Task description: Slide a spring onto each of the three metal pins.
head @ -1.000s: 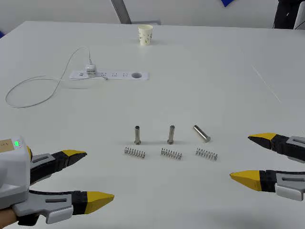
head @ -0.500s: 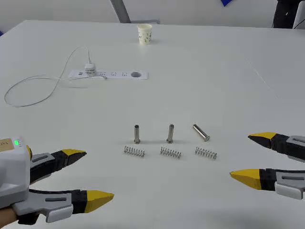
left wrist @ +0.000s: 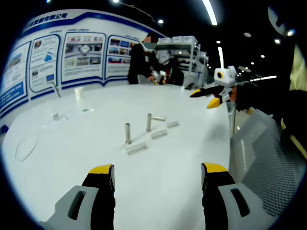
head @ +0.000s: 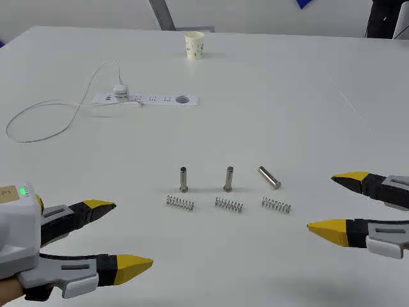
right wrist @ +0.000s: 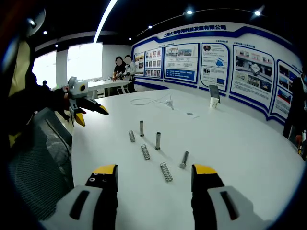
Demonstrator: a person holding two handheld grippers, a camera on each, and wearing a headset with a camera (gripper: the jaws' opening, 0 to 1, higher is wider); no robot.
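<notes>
Yellow-tipped jaws of the left tool (head: 128, 233) stand wide apart with nothing between them. It is held over the white tabletop (head: 287, 102), well to the near left of the middle pin (head: 229, 179). The right tool (head: 323, 202) is also spread open and empty, well to the near right of that pin. In each gripper view the other tool shows beyond the pins, its jaws parted.

The middle pin stands upright on the tabletop. The left pin (head: 183, 180) stands upright as well, near the middle pin on its left. The right pin (head: 269, 178) lies on its side, near the middle pin on its right.

Three springs lie flat in a row, none of them on a pin. The middle spring (head: 229, 205) lies just in front of the middle pin. The left spring (head: 180, 203) is to the pin's near left and the right spring (head: 276, 205) to its near right.

Far beyond the middle pin and to its left lies a strip (head: 153, 100) with a white plug (head: 119, 91) in it. A cable (head: 45, 118) loops away from the plug, further left. A cup (head: 194, 46) stands farther back still, a little left of the pin.
</notes>
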